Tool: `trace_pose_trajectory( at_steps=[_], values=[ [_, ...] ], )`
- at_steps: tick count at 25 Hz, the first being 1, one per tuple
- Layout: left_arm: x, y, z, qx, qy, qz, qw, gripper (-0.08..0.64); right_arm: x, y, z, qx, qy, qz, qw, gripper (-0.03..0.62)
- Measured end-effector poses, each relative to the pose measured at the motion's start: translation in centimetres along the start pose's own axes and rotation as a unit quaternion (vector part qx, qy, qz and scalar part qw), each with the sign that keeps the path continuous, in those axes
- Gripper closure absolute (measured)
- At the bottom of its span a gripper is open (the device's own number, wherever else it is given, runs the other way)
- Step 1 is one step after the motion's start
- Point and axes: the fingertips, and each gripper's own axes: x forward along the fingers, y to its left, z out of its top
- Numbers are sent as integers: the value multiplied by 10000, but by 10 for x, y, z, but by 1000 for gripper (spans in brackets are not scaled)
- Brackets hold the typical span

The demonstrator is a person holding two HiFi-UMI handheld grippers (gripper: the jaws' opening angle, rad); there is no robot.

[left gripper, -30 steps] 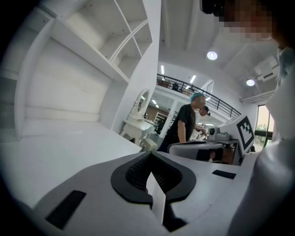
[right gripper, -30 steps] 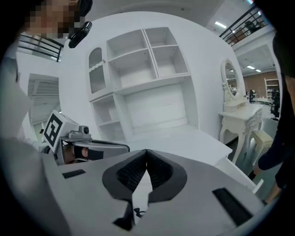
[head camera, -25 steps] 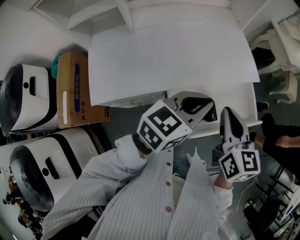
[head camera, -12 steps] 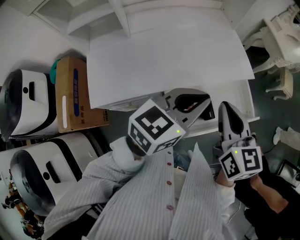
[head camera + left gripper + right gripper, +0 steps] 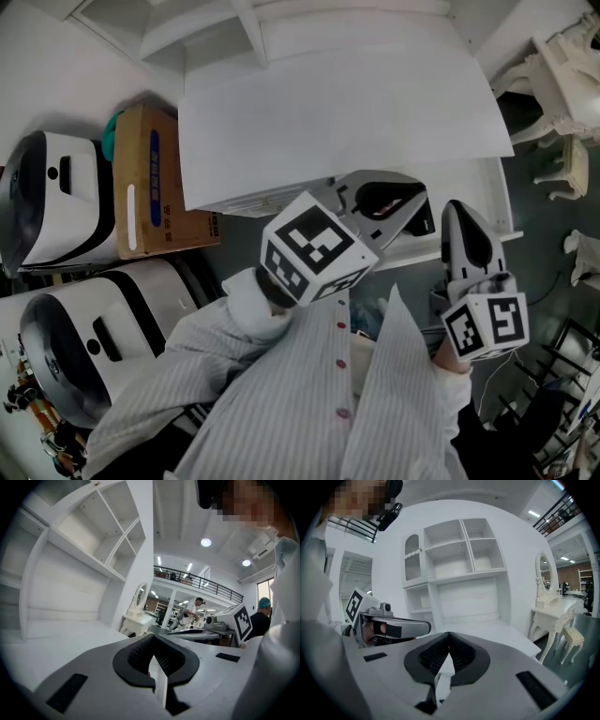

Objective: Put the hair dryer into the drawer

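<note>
Jaws of left gripper (image 5: 152,641) pressed together, right gripper (image 5: 448,637) likewise, ribbed black pads (image 5: 138,654), smooth white desk (image 5: 356,112)

A white desk (image 5: 337,112) stands below open shelves (image 5: 454,559). Just beside the desk is a cardboard box (image 5: 155,183), with something green (image 5: 112,127) at its far end. Two white-and-black machines (image 5: 52,202) stand near the box. Further off are a dressing table (image 5: 555,609), its mirror (image 5: 544,581) and a stool (image 5: 572,641).
</note>
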Motion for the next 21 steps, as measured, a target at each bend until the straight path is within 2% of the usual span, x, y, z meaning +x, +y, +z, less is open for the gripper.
trace_pose_trajectory(
  at_steps=[9, 13, 17, 21],
  values=[
    [-10, 9, 8, -42, -139, 206, 9997, 551, -2, 4, 1, -11, -13, 30, 10000, 581],
    [-17, 19, 20, -240, -491, 353, 9979, 551, -3, 6, 1, -21, -1, 41, 10000, 581],
    [-22, 24, 36, -252, -858, 454, 9950, 551, -5, 6, 2, -56, 0, 42, 10000, 581],
    [-19, 19, 45, -214, -1016, 300, 9941, 551, -11, 4, 4, -95, -19, -32, 9999, 581]
  ],
)
